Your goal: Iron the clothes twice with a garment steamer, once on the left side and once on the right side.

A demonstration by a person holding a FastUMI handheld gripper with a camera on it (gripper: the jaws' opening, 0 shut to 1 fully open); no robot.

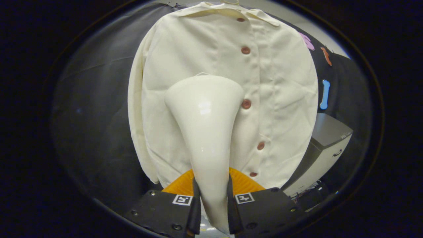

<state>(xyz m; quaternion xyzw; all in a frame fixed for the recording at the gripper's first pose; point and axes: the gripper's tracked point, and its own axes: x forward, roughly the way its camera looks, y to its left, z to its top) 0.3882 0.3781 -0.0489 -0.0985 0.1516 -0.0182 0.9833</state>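
A cream button-up shirt (277, 82) hangs on a hanger against the black wall, its row of reddish-brown buttons (246, 104) running down just right of centre. My gripper (211, 205) is shut on the neck of a white garment steamer (206, 132), both black fingers pressing its sides. The steamer's wide head flares out beyond the fingers and sits against the shirt's left half at mid-height, just left of the button row. An orange part (243, 183) of the steamer shows behind its neck, just above the fingers.
A grey and white box-like unit (325, 148) stands to the right of the shirt's lower hem. Black cloth wall (96, 109) spreads on the left of the shirt.
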